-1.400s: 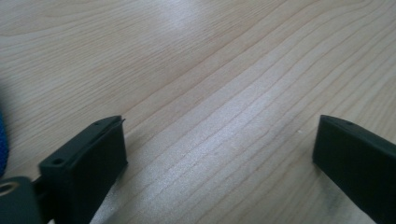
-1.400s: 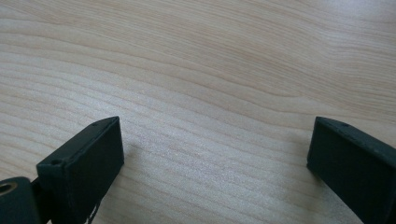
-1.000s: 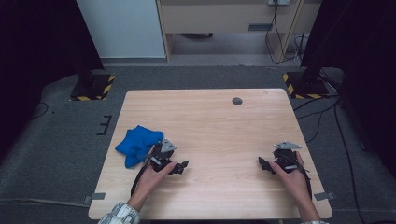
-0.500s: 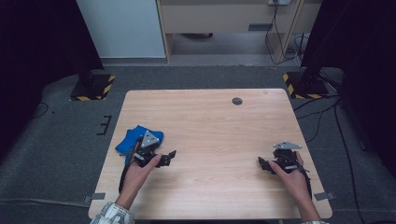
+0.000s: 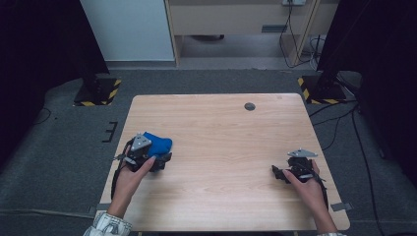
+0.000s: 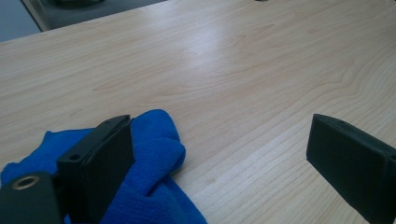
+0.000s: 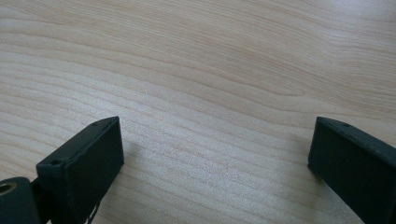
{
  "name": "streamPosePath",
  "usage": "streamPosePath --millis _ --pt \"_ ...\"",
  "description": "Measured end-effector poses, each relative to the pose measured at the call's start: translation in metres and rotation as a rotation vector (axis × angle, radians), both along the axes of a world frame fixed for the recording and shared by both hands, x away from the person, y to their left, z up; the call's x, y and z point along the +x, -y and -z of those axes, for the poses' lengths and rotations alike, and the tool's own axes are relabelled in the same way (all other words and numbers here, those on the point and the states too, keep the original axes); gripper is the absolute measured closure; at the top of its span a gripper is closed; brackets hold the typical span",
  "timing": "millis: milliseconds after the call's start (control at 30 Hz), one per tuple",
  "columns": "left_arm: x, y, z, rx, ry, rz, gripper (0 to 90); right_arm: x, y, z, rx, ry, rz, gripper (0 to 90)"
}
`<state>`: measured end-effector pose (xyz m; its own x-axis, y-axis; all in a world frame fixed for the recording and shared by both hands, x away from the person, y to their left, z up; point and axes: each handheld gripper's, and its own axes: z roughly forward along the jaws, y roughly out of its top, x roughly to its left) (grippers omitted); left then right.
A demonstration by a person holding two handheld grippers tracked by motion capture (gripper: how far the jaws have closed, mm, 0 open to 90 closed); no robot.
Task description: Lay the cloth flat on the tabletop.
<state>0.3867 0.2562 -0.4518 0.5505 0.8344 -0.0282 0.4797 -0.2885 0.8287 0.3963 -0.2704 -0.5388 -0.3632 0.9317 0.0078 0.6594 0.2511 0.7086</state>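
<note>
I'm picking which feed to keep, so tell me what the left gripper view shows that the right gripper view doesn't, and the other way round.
Left gripper view alone: a crumpled blue cloth lying against its left jaw, partly between the open jaws, with a strip of grey floor beyond the table's far edge. Right gripper view alone: nothing of its own, just bare wood grain between and beyond its open jaws. Both share: the light wooden table and a pair of black jaws spread wide, closed on nothing; neither the left gripper nor the right gripper grips anything.

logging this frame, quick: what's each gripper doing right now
Left gripper: open, jaws wide apart, one jaw against the blue cloth, nothing clamped.
Right gripper: open, holding nothing, low over bare wooden table.
</note>
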Motion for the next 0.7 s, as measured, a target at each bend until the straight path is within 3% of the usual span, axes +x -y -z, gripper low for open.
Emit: streamPosePath --millis 200,500,700 --pt "0.002 -0.022 -0.002 -0.043 -0.001 -0.035 5.9 0.000 0.000 0.000 -0.001 0.000 0.000 3.5" --pt "0.005 -0.040 0.002 -0.025 -0.012 -0.068 5.5 0.000 0.000 0.000 -0.002 0.001 0.002 3.3" --pt "0.009 -0.055 0.013 -0.021 -0.051 -0.115 5.8 0.000 0.000 0.000 -0.002 0.001 0.003 3.3"
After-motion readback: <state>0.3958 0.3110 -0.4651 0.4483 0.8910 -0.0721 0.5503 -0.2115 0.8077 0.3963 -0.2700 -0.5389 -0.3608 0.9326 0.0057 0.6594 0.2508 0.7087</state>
